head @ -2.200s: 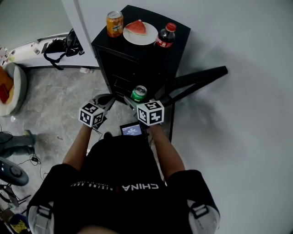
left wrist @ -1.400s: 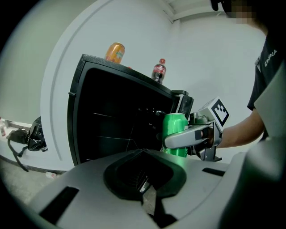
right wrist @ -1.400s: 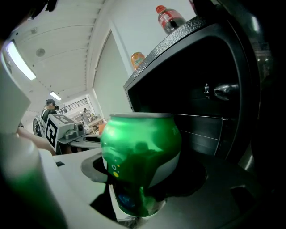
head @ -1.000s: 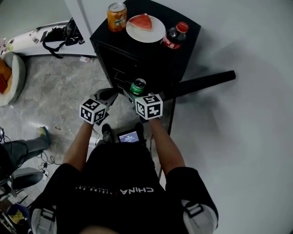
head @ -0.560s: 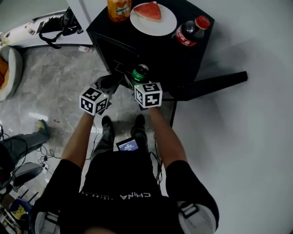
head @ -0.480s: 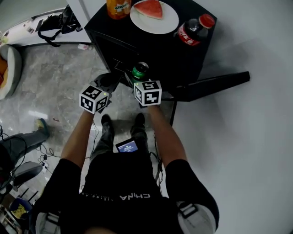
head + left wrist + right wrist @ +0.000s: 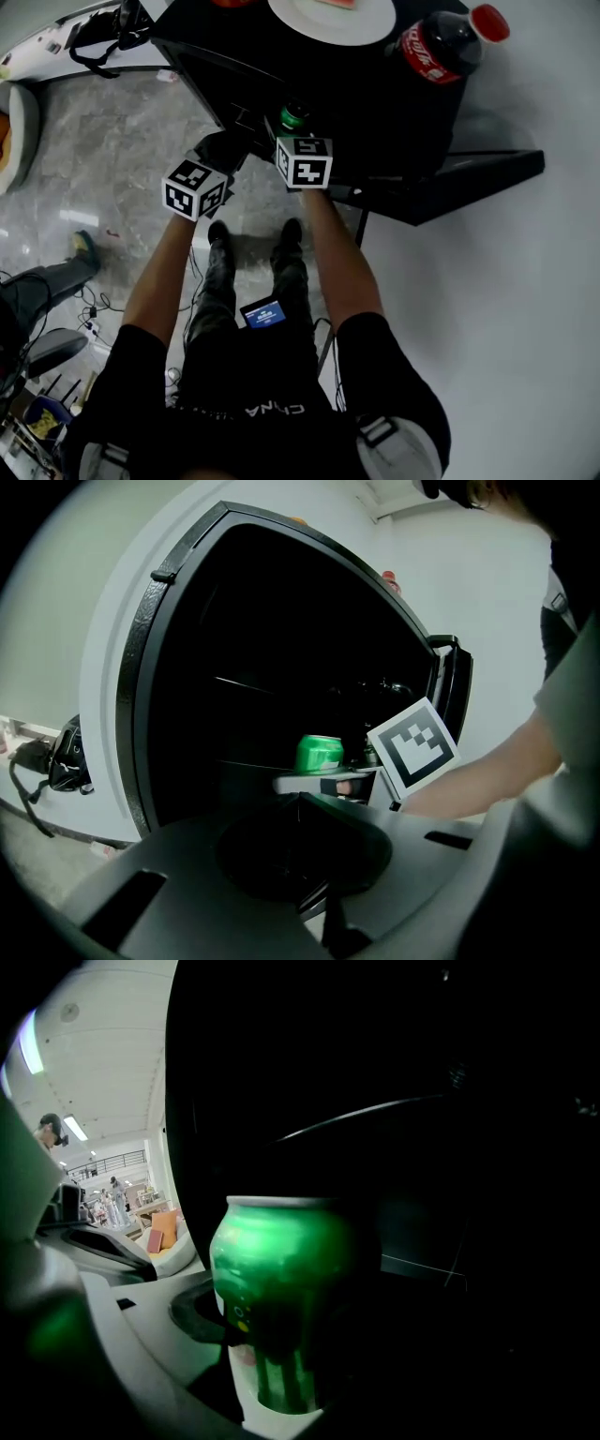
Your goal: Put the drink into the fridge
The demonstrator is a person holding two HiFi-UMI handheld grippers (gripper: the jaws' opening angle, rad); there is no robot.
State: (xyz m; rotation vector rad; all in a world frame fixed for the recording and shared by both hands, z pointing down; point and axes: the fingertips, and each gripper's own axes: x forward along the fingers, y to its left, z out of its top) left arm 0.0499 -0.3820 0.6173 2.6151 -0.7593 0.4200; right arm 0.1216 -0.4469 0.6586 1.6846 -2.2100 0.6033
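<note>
Carried nearer the fridge (image 7: 187, 667), the probably light, dentable can (image 7: 281, 1288) is riding clamped low in the right tool (image 7: 292, 124); the left tool (image 7: 302, 803) is hanging closed.

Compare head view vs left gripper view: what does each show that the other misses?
Head view only: the person's legs, a small lit screen, the floor, and the left gripper seen from above.
Left gripper view only: the fridge interior, dark with shelf lines, and the left gripper's jaws together with nothing between them.
Both: the green can clamped in the right gripper, that gripper's marker cube, and the open fridge door.
</note>
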